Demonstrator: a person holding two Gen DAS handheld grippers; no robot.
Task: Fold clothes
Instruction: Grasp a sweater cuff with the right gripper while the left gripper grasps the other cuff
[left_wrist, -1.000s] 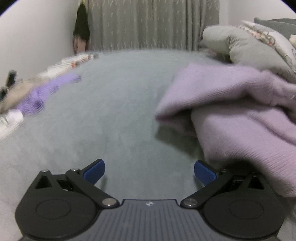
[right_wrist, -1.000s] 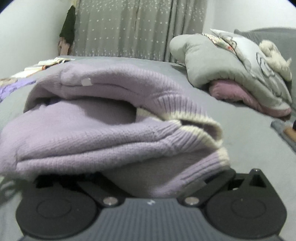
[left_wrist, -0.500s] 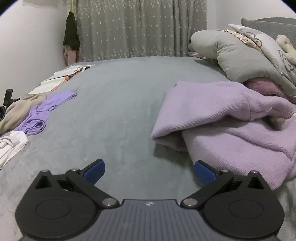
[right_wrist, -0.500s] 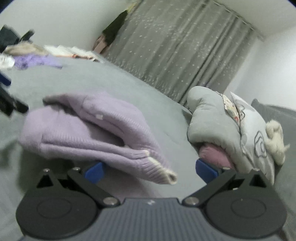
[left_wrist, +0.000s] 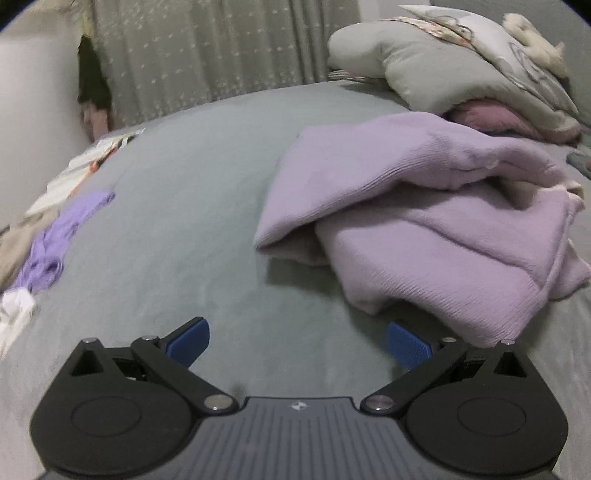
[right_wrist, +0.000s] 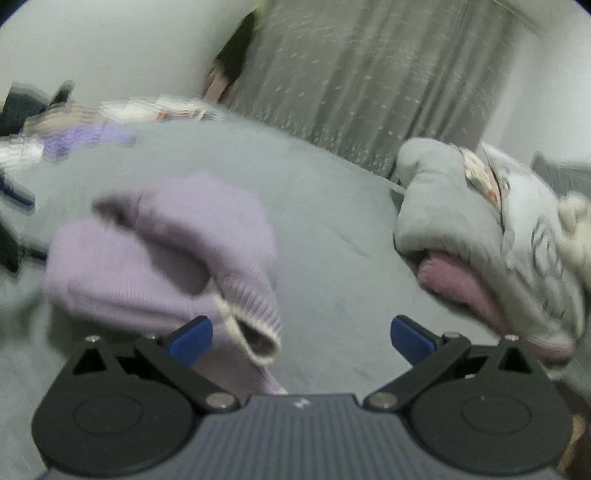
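The left claw (left_wrist: 298, 341) is spread wide, its blue pads (left_wrist: 188, 341) apart over the bare grey bed cover (left_wrist: 177, 229), and it grips nothing. Just ahead of it and to its right, the folded lilac sweater (left_wrist: 436, 229) lies on the bed, its nearest fold reaching down almost to the right-hand pad without being between the two. The sweater is doubled over itself in thick layers, with a cream-edged cuff at its far right end. Well off to the left of this claw, along the bed's edge, sits a small heap of other clothes: a purple garment (left_wrist: 55, 240), something white (left_wrist: 14, 314) and a beige piece. Beyond the sweater, ahead and to the right, a grey bundle of bedding (left_wrist: 424, 66) rests on a pink fold (left_wrist: 491, 118). A grey patterned curtain (left_wrist: 221, 51) hangs at the back.

The right claw (right_wrist: 301, 339) is likewise spread and empty. The lilac sweater (right_wrist: 159, 258) lies ahead and to its left, blurred, with a ribbed cuff trimmed in cream (right_wrist: 255, 339) lying just beside the left-hand pad (right_wrist: 190, 339), partly in the gap but not pinched. Ahead and to the right are the grey bedding (right_wrist: 461, 210) and the pink fold (right_wrist: 454, 284) beneath it. Farther off to the left the clothes heap shows only as a smear.
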